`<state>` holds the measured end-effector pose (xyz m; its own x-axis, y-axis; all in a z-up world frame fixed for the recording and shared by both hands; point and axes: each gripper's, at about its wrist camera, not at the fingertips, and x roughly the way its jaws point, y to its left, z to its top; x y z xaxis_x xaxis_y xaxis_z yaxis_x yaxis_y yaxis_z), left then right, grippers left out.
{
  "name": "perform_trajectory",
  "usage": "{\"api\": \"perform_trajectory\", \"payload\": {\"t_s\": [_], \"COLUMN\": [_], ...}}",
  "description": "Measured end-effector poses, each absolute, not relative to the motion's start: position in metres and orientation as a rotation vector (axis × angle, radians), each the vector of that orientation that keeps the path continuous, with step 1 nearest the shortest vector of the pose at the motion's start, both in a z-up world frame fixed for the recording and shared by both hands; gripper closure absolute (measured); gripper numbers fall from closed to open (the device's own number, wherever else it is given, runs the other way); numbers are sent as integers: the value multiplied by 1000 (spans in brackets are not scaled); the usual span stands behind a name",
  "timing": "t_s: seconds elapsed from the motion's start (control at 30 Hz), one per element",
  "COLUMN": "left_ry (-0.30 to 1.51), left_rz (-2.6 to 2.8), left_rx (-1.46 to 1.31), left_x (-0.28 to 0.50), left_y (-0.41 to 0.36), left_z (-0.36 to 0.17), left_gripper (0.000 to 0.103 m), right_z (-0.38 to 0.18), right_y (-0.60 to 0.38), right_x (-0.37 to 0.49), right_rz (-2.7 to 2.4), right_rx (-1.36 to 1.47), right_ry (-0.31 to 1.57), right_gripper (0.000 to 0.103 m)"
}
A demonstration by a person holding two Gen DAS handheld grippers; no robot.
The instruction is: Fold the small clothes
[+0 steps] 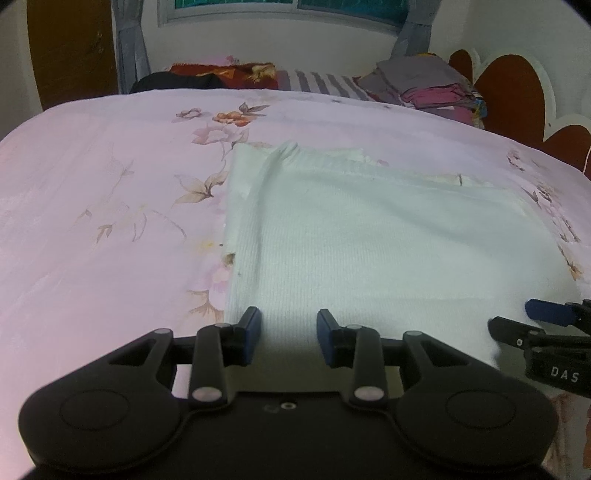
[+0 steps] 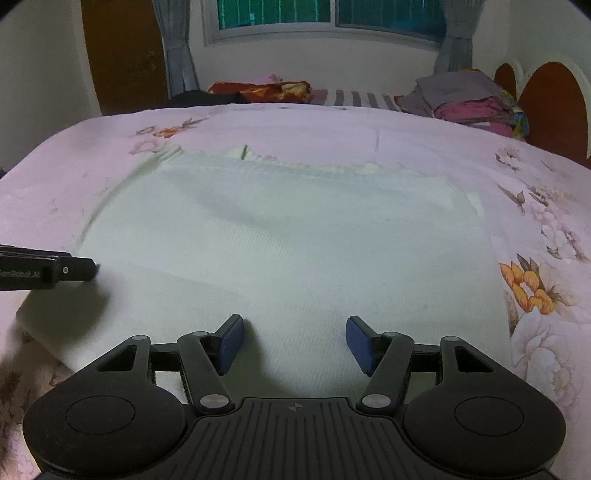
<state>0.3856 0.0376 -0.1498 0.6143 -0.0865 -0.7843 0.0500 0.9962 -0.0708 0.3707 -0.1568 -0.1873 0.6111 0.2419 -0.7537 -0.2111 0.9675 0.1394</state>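
— Pink floral bedsheet point(image 1: 92, 184) spreads beneath both your claws; a window point(image 2: 325, 18) sits far ahead.

— And the garment?

— White knit garment point(image 2: 288, 240) lies flat just ahead of your right gripper point(image 2: 294, 341), jaws wide, holding nothing. Your left gripper point(image 1: 289, 334) gapes at its near edge. Folded clothes point(image 1: 428, 90) sit far ahead-right.

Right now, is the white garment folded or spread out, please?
Partly folded: the white knit garment lies flat, its left edge doubled over.
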Motion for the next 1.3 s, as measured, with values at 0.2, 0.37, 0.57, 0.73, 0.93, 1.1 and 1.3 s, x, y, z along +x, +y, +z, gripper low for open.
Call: {"api": "perform_trajectory", "payload": {"t_s": [0.2, 0.37, 0.57, 0.73, 0.93, 1.1, 1.3], "left_ry": [938, 947, 982, 1026, 1091, 1076, 995], "left_rz": [-95, -127, -157, -191, -234, -252, -236], "left_rx": [-105, -109, -145, -211, -451, -678, -961], "left_x": [375, 362, 347, 335, 319, 315, 336], "left_y": [47, 53, 61, 71, 92, 104, 108], "left_z": [-139, -133, -132, -136, -151, -171, -201], "left_gripper": [51, 43, 42, 42, 43, 43, 43], "right_z": [-181, -174, -173, -173, -164, -155, -152], "right_y": [-160, -149, -139, -142, -143, -145, -139], "right_x": [370, 362, 350, 343, 330, 319, 315], "right_rz": [269, 246, 208, 173, 153, 137, 135], "right_rx": [107, 111, 92, 119, 136, 151, 154], "right_ry": [891, 891, 921, 937, 921, 906, 898], "right_gripper": [42, 42, 42, 42, 42, 42, 42]}}
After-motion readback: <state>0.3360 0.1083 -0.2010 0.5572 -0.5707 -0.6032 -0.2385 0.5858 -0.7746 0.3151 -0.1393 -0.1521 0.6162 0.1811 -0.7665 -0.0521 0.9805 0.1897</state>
